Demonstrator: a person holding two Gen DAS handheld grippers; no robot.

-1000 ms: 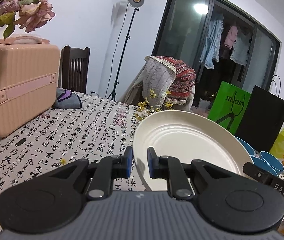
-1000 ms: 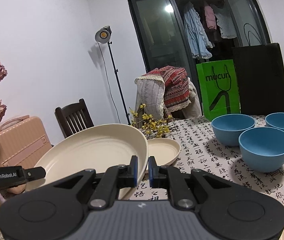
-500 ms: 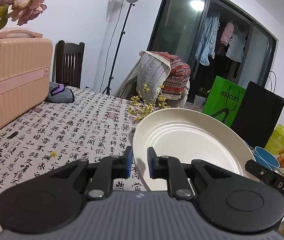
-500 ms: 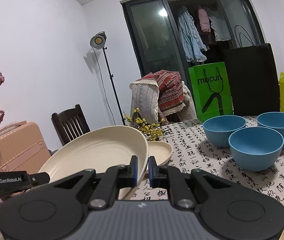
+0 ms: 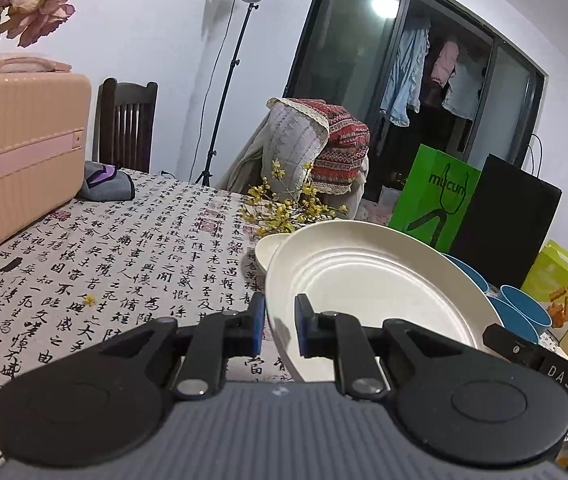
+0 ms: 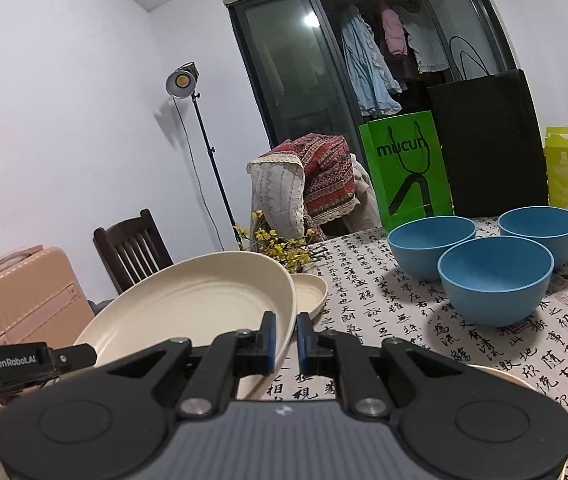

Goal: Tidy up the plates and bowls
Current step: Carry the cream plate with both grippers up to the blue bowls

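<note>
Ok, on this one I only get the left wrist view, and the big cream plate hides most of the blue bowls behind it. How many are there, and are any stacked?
Observer: Three, all upright and apart on the tablecloth, none nested: the near bowl, the left bowl and the right bowl.
Operator: I see only the body of the right tool. Is it gripping the plate?
Observer: Yes. The right tool is shut on the rim of the large plate, with one pad inside the rim and one outside.
</note>
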